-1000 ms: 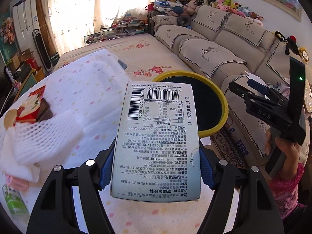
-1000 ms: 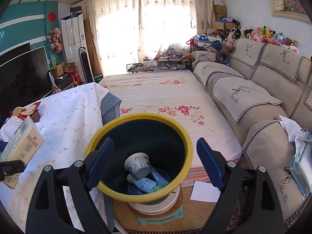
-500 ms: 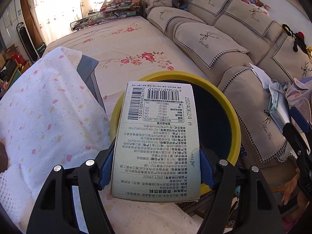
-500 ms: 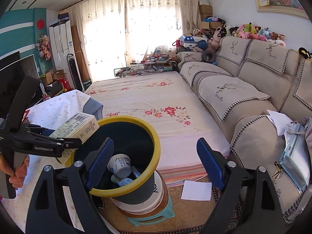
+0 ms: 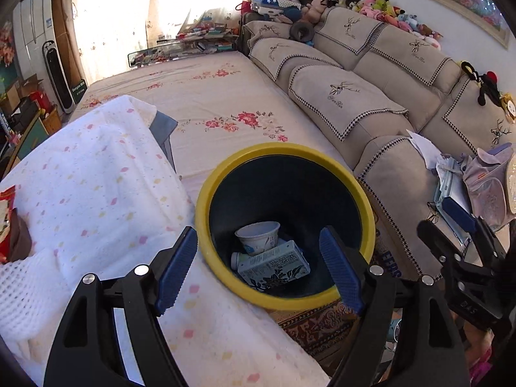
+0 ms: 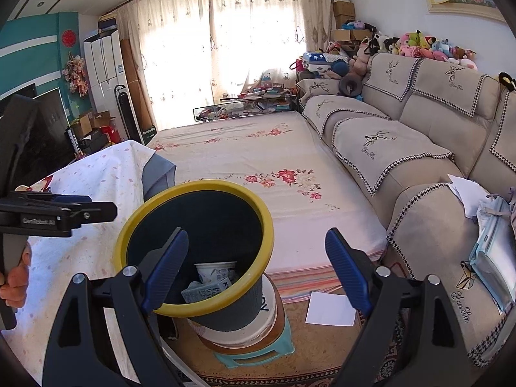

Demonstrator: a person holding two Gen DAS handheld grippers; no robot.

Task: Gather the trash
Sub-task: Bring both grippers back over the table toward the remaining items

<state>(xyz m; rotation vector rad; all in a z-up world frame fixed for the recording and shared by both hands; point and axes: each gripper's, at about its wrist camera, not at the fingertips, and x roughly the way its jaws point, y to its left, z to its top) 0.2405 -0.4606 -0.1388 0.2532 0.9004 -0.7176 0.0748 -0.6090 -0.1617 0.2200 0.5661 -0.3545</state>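
Note:
A dark bin with a yellow rim (image 5: 206, 193) stands beside the cloth-covered table. Inside it lie a blue-and-white printed carton (image 5: 274, 266), a white paper cup (image 5: 258, 237) and a small bottle under them. My left gripper (image 5: 258, 271) hangs over the bin's near rim with its jaws opening and nothing between the blue pads. In the right wrist view the bin (image 6: 193, 187) sits at lower left with the carton (image 6: 206, 290) and cup (image 6: 216, 269) showing inside. My right gripper (image 6: 256, 271) stands open and empty in front of the bin. The left gripper (image 6: 96, 211) shows at the left edge.
The table's white dotted cloth (image 5: 96, 177) carries a white foam net (image 5: 29, 290) and a red packet (image 5: 6, 200) at the left. The bin stands on a bucket and a green stool (image 6: 254, 351). A floral-sheeted platform (image 5: 209, 96), a beige sofa (image 5: 354, 96) and a floor paper (image 6: 330, 308) surround it.
The left gripper has moved from the table to over the bin and let go of the carton, which now lies inside the bin. The right gripper has stayed open.

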